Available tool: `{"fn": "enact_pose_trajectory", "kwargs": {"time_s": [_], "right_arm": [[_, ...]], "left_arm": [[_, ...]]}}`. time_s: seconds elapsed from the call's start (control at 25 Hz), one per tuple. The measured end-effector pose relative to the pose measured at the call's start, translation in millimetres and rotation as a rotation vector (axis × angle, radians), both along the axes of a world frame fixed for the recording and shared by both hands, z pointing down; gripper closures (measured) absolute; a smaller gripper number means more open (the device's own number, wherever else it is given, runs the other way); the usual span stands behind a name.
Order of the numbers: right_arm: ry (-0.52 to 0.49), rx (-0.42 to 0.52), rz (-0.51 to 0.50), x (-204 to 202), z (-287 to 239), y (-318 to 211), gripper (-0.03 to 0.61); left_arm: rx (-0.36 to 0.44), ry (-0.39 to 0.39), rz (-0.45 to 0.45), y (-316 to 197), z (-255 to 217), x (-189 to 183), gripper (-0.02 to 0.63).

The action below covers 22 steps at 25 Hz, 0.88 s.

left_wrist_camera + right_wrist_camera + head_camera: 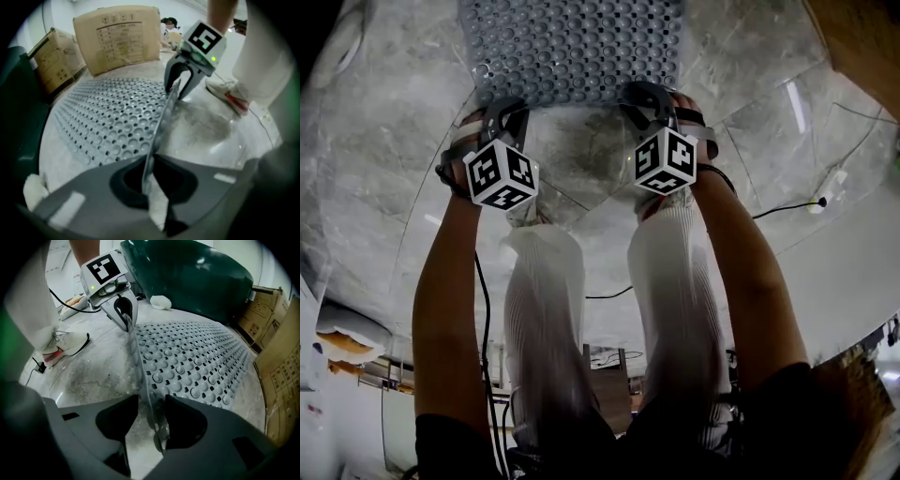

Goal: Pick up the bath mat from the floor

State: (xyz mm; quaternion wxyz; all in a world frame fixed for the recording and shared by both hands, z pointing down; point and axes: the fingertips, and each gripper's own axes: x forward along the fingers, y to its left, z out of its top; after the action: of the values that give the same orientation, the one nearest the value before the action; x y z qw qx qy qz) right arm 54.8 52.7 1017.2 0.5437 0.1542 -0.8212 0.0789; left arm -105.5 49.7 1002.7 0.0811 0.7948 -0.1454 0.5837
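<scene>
The left gripper (147, 176) is pinching the raised near edge of the bath mat (117, 122), jaws closed on it. The right gripper (152, 423) is straddling the same edge, jaws standing apart and not pressing. The rest of the mat is lying flat on the marble floor (581, 159), reaching toward the cardboard boxes (117, 37). It is looking light, floppy and rubbery, so I'd be gripping along this near edge.

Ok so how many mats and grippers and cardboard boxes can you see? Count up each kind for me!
Bath mat: 1
Hand-held grippers: 2, the left hand-held gripper and the right hand-held gripper
Cardboard boxes: 2, the big cardboard box and the side cardboard box
Total: 5
</scene>
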Motion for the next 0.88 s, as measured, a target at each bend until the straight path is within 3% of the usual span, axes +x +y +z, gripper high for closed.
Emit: {"fn": "enact_pose_trajectory", "kwargs": {"time_s": [0.48, 0.88], "right_arm": [[0.04, 0.018, 0.028, 6.6, -64.0, -28.8, 0.482], [0.043, 0.026, 0.023, 6.4, -163.0, -49.1, 0.522]], "left_arm": [[0.03, 0.057, -0.006, -23.7, -81.5, 6.2, 0.594], [0.065, 0.066, -0.033, -42.7, -178.3, 6.1, 0.595]]}}
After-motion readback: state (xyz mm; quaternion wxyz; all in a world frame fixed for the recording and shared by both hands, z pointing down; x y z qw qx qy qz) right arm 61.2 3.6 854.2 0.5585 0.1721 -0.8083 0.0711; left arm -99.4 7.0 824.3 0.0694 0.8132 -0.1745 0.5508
